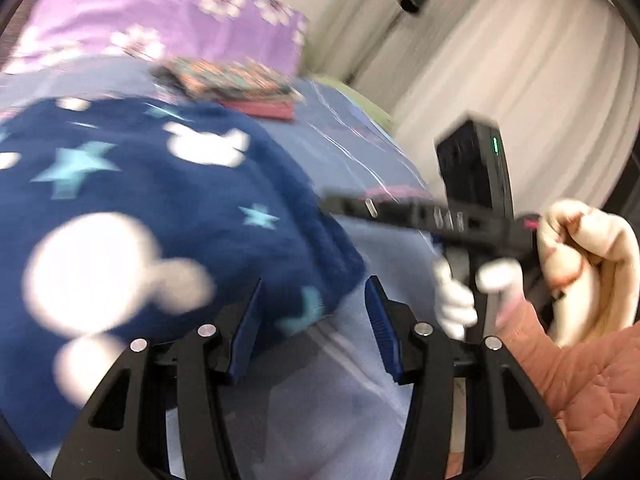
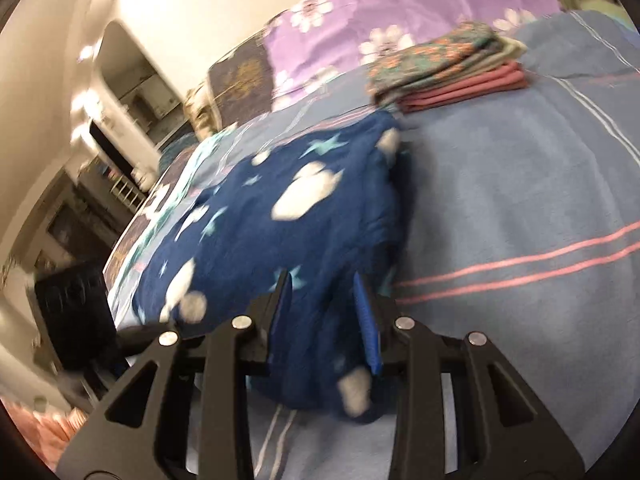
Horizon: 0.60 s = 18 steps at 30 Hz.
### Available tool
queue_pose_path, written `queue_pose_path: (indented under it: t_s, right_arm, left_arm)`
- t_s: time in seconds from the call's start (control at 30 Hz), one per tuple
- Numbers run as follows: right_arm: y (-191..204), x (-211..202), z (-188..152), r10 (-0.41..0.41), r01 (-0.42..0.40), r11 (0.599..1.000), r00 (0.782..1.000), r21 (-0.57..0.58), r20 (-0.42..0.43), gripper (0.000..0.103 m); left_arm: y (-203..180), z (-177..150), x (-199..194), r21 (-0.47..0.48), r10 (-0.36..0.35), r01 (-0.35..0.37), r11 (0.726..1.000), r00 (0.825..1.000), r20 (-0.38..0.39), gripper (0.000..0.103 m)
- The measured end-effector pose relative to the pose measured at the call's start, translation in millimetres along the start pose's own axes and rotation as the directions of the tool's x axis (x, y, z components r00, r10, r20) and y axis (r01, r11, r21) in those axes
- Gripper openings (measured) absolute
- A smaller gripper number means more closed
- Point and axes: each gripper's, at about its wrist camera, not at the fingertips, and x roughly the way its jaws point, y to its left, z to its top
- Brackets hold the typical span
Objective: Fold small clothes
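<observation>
A navy fleece garment [image 1: 160, 208] with white mouse heads and teal stars lies bunched on the blue bedspread [image 1: 340, 152]. My left gripper [image 1: 314, 312] is open, its blue pads at the garment's near right edge, nothing between them. In the right wrist view the same garment [image 2: 304, 216] lies ahead. My right gripper [image 2: 324, 304] is open with its jaws astride the garment's near fold, not closed on it. The right gripper's body [image 1: 472, 184] and the hand holding it show at the right of the left wrist view. Both views are motion-blurred.
A stack of folded clothes [image 2: 448, 68], floral on top and red below, sits farther back on the bed [image 2: 520, 184]; it also shows in the left wrist view [image 1: 240, 84]. A purple floral pillow [image 2: 400, 4] lies behind it. Curtains [image 1: 500, 60] hang beyond the bed.
</observation>
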Motion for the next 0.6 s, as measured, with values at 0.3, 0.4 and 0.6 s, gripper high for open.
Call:
queue_pose_path:
  t_s: [0.3, 0.4, 0.6]
  right_arm:
    - [-3.6, 9.5, -8.9, -0.232, 0.232, 0.973, 0.972, -0.020, -0.034, 0.061]
    - [9.2, -7.2, -0.5, -0.291, 0.292, 0.956, 0.956, -0.035, 0.023, 0.057]
    - [41.0, -26.9, 0.6, -0.191, 0.200, 0.977, 0.973, -0.070, 0.127, 0.038]
  left_arm:
    - [78.1, -30.6, -117.7, -0.253, 0.285, -0.238, 0.938, 0.943, 0.171, 0.052]
    - [102.0, -45.0, -158.5, -0.320, 0.417, -0.341, 0.884, 0.884, 0.211, 0.052]
    - [143.1, -68.2, -186.8, -0.405, 0.450, -0.343, 0.847, 0.869, 0.205, 0.052]
